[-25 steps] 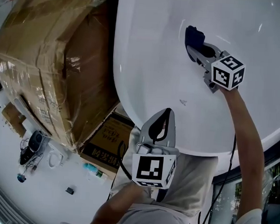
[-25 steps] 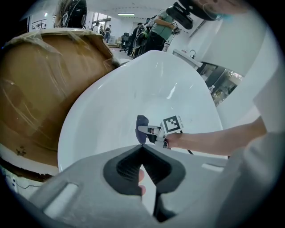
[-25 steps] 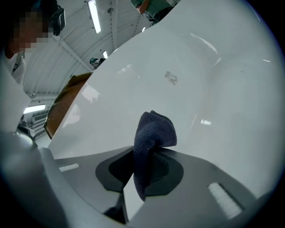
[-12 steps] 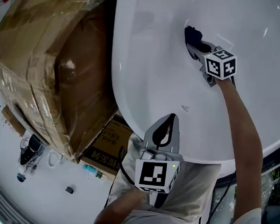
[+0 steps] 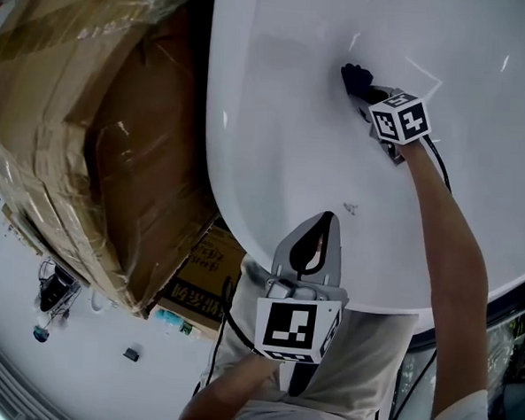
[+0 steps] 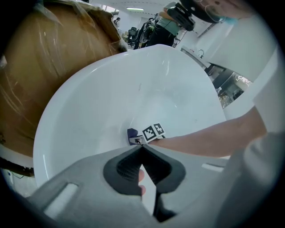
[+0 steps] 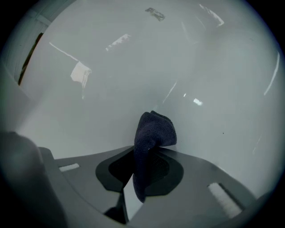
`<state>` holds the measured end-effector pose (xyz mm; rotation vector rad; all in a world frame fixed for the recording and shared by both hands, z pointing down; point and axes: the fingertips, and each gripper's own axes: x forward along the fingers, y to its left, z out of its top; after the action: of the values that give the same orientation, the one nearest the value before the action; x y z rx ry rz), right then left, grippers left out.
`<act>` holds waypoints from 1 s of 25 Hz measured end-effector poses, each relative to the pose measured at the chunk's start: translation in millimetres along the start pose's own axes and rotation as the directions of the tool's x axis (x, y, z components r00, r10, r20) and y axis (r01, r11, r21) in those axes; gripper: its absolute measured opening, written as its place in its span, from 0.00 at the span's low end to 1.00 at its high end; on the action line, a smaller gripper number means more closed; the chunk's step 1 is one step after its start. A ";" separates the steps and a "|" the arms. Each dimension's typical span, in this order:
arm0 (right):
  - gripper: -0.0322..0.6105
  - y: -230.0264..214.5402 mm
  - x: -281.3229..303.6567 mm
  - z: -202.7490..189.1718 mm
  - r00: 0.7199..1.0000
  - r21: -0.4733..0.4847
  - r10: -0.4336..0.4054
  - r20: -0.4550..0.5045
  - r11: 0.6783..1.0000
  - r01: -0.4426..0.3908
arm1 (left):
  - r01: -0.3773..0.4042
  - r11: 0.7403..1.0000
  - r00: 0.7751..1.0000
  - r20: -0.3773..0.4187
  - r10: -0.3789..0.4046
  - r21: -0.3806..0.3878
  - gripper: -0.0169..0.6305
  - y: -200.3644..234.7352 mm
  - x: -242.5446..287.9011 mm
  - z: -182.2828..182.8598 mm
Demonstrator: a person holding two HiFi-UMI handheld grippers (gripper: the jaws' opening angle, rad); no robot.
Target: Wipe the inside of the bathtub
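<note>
Nearest: leave the left gripper [image 5: 320,228] idle above the near rim of the bathtub [image 5: 275,143], fingers pressed together on nothing, well clear of the wiping arm. Just beyond that rim, note a small dark speck [image 5: 350,207] on the white slope, too small to identify, probably due a pass.

Farther in: right gripper [image 5: 366,88] low on the inner wall, fingers clamped on a dark folded cloth [image 5: 353,75], with a wad of it poking past the tips and apparently against the enamel. Press through that wad only. Tilt the wrist to put cloth, not grey plastic, against the surface. Sweep in overlapping strokes, following the curve of the wall rather than cutting across it. Squeeze firmly, given the loose tail of cloth hanging back between the fingers, liable to slip under drag.

Beyond the cloth: broad glossy wall, likely plenty left to cover.

Off to the side, outside the tub: a wrapped cardboard box [image 5: 90,123] close against the tub's flank, of no concern to the stroke.
</note>
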<state>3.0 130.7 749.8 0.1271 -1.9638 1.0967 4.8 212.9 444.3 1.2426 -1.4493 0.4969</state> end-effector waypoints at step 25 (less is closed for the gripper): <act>0.12 20.9 27.1 -18.3 0.997 -0.007 0.038 -0.064 0.999 -0.038 | 0.025 0.997 0.999 -0.042 -0.028 -0.070 0.03 5.9 29.5 -10.7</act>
<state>-11.9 164.9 760.3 0.0502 -1.9209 1.1038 9.2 211.8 475.9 1.1879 -1.4005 0.4489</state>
